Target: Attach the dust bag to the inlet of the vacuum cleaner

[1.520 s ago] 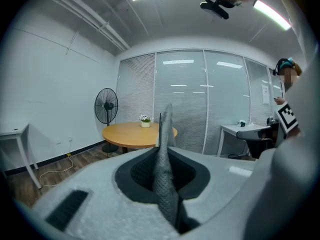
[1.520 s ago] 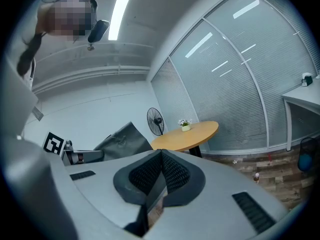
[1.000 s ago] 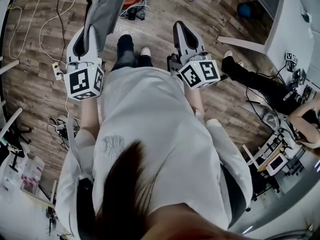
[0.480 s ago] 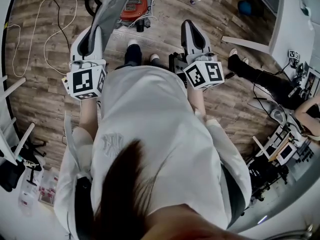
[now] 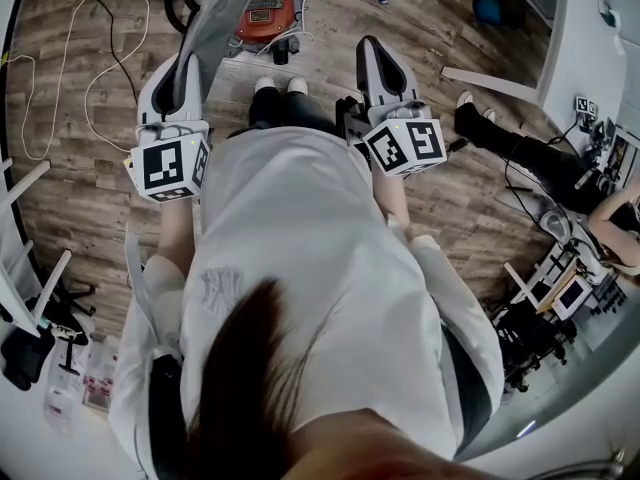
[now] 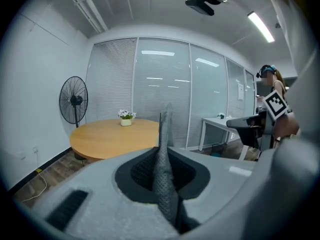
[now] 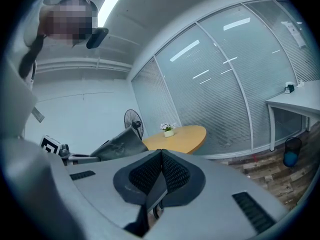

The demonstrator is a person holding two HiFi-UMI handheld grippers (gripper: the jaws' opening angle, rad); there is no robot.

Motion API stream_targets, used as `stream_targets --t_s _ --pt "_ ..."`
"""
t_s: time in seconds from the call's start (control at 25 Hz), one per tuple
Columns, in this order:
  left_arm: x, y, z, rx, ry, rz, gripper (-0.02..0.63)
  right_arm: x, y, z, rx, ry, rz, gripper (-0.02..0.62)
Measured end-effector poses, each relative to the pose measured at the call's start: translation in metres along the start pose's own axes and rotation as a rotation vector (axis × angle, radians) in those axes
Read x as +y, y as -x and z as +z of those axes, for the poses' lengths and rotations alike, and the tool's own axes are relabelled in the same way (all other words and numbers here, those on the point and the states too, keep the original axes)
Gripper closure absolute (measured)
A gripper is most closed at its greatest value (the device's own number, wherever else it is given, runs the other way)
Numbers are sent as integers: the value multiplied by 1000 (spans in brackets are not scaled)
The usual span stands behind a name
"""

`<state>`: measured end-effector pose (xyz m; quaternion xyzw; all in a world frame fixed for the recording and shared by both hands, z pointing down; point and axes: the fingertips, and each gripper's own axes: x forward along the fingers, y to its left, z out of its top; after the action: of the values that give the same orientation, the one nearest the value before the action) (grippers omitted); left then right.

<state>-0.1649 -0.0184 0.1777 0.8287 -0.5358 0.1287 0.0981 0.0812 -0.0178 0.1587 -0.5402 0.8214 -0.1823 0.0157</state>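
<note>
A grey dust bag (image 5: 225, 13) hangs pinched in my left gripper (image 5: 185, 68), which is shut on it. The left gripper view shows the bag's dimpled fabric (image 6: 164, 184) standing edge-on between the pads of my left gripper (image 6: 162, 149). The red vacuum cleaner (image 5: 263, 8) lies on the wooden floor ahead, beyond the person's feet and partly behind the bag. Its inlet is not visible. My right gripper (image 5: 372, 53) is held level beside the left one, shut, with nothing in it. Its pads meet in the right gripper view (image 7: 161, 156), where the bag (image 7: 120, 143) shows at the left.
A round wooden table (image 6: 115, 136) with a flower pot and a standing fan (image 6: 73, 101) are ahead by the glass wall. Loose cables (image 5: 100, 58) run over the floor at the left. Another person (image 5: 530, 168) sits at the right near a white desk (image 5: 590, 38).
The person has stepped forward and both grippers have moved with them. The red vacuum cleaner has come further into the head view. The bag is still held in the left gripper.
</note>
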Motion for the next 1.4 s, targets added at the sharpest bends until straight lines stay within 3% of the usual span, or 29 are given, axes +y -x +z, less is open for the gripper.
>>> stream_targets --t_s 1.12,1.4 --pt "-40 -24 14 27 -58 -23 569 -34 -11 24 -33 -6 104 594" --pt "-53 -37 10 85 -171 -138 569 -36 -17 27 -32 17 125 594"
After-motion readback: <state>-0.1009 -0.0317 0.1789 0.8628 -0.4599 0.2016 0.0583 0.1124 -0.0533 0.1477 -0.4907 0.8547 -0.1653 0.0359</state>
